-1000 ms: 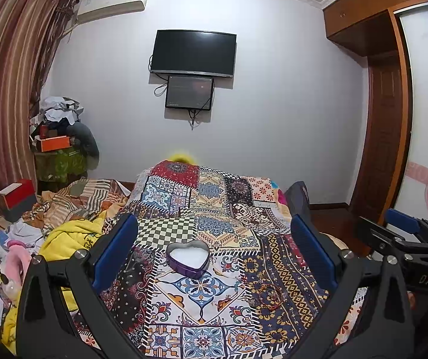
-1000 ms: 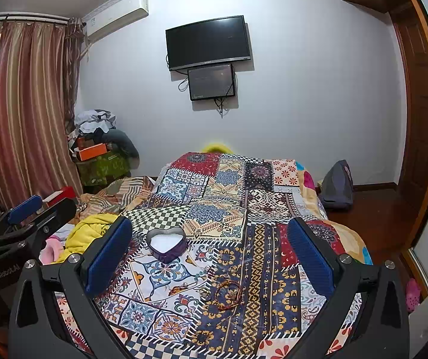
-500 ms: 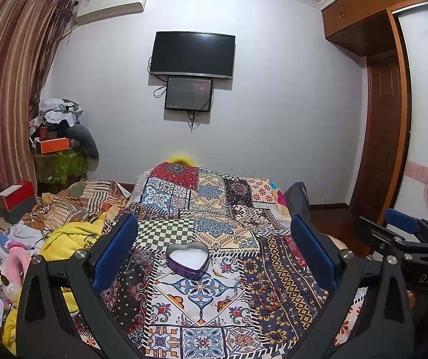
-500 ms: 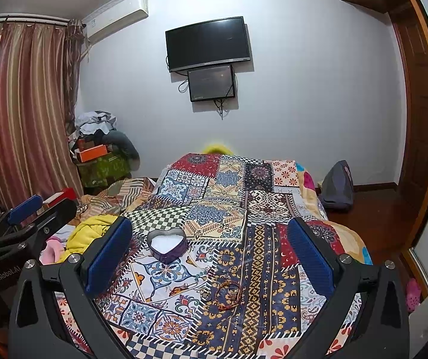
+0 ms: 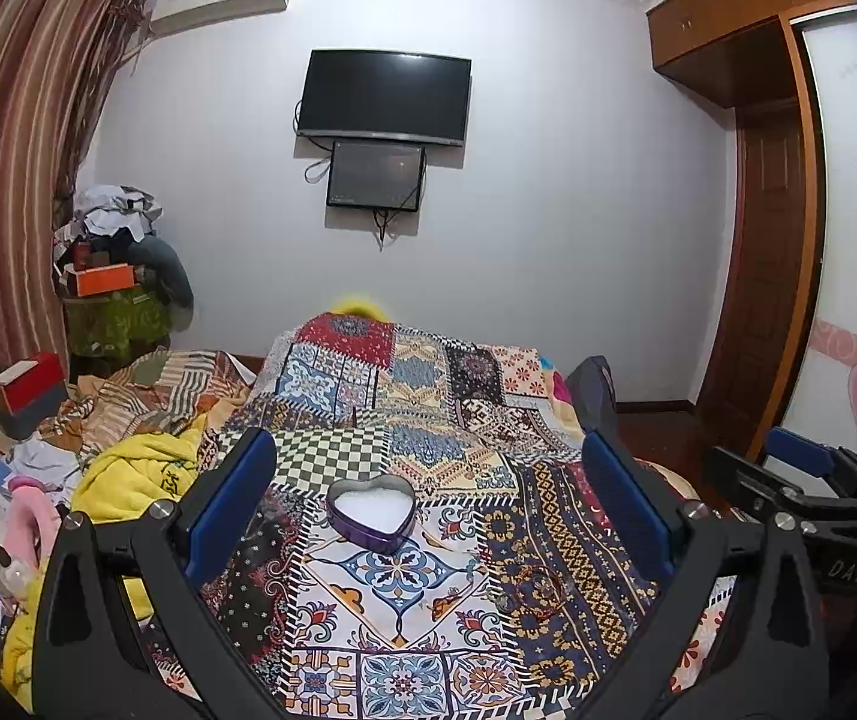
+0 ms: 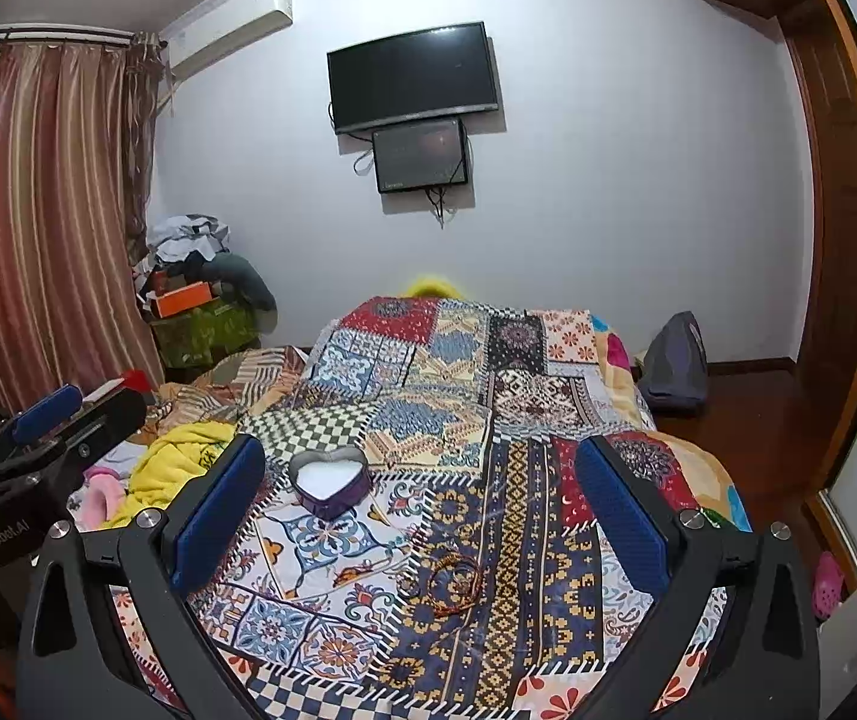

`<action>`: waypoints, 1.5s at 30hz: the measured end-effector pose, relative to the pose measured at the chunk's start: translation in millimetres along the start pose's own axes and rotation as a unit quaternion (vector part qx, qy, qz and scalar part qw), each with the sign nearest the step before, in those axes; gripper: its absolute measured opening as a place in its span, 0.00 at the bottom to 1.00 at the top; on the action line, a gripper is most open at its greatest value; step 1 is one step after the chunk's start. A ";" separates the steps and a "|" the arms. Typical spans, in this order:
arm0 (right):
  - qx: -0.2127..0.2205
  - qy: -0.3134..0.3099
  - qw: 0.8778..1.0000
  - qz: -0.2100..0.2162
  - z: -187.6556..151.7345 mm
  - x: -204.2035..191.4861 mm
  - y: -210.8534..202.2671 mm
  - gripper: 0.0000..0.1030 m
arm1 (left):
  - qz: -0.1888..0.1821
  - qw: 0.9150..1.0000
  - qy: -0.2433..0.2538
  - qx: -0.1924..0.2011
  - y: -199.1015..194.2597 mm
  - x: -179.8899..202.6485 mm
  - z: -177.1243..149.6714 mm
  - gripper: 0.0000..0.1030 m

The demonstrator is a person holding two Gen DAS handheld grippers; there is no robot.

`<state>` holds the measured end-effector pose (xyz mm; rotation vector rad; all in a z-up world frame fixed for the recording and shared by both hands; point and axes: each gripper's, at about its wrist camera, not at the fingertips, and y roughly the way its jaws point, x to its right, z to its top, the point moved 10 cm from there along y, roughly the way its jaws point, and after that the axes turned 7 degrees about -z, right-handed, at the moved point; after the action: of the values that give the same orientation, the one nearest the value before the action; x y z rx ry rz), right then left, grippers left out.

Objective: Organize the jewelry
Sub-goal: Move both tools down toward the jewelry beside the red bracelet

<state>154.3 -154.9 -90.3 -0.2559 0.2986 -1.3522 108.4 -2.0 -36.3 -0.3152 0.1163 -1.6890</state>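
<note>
Both claws gape wide, empty; heart-shaped purple tin (image 5: 371, 516), thin looped bracelets (image 6: 451, 585) lie apart on patchwork quilt (image 6: 548, 540)

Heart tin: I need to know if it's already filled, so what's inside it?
The heart tin is open with only a white lining showing; no jewelry visible inside. The bracelet lies outside, on the quilt.

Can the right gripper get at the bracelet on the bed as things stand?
Probably yes: the right gripper is open, the bracelet lies loose on the quilt between its fingers, nothing over it.
</note>
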 end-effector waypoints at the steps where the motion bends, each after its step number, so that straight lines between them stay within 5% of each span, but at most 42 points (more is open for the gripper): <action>1: -0.005 0.000 1.000 -0.002 -2.6 1.7 3.7 0.99 | -0.001 1.000 -0.001 -0.004 3.5 -0.4 -0.9 0.99; 12: -0.087 0.004 0.996 -0.012 -46.7 26.4 50.7 0.98 | 0.015 0.997 -0.020 -0.079 58.0 -18.8 -44.5 0.93; 18: -0.133 0.007 0.991 -0.009 -72.8 38.8 72.9 0.82 | 0.004 0.990 -0.034 -0.140 88.2 -24.3 -80.6 0.82; 26: -0.191 0.000 0.982 0.004 -110.3 42.6 91.9 0.58 | 0.003 0.980 -0.021 -0.199 114.2 -26.2 -129.7 0.80; 34: -0.233 -0.012 0.972 0.024 -139.4 35.7 105.5 0.41 | -0.043 0.958 -0.033 -0.282 132.2 -11.6 -181.0 0.59; 39: -0.243 -0.024 0.969 0.048 -146.0 23.3 111.7 0.39 | -0.077 0.948 -0.041 -0.308 144.4 4.1 -196.5 0.48; 45: -0.255 -0.038 0.963 0.076 -152.0 8.7 124.5 0.38 | -0.088 0.944 -0.024 -0.316 162.3 14.8 -200.8 0.33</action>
<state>215.9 -139.8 -276.5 -0.6996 0.5912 -1.0933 206.9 -61.2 -268.0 -0.8662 0.6161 -1.7847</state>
